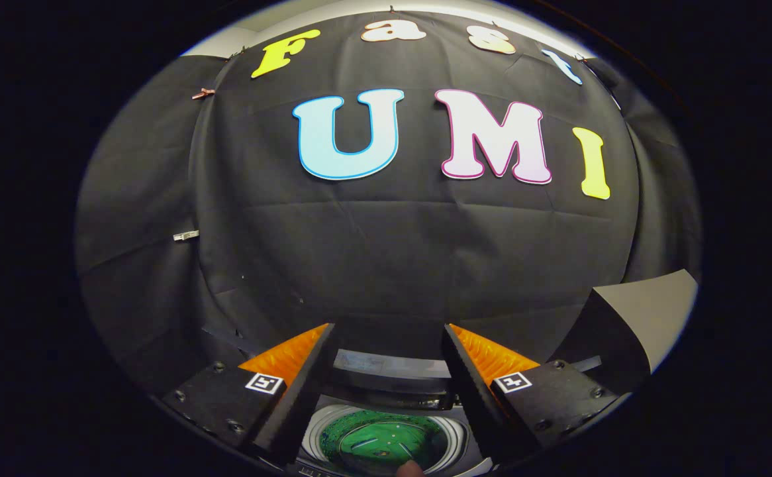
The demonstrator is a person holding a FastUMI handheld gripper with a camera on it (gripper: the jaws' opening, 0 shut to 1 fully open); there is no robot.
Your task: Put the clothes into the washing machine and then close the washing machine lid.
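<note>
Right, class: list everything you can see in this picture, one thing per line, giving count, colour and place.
Washing machine: one, grey top with its lid raised, below and between the claw's fingers.
Drum: one, green inside with a pale ring around it, open, between the fingers.
Booth wall: one, black cloth, beyond the machine.
Clips: two, one pale and one coppery, on the cloth.
Panel: one, grey, beside the cloth.
Claw: one, fingers open and apart, holding nothing.

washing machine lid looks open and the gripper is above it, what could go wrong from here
The gripper is open and holds nothing, so no clothes are ready to drop in yet. The washing machine drum sits low between the fingers, mostly cut off, so aiming may drift. Its raised lid could get bumped on descent.
</note>
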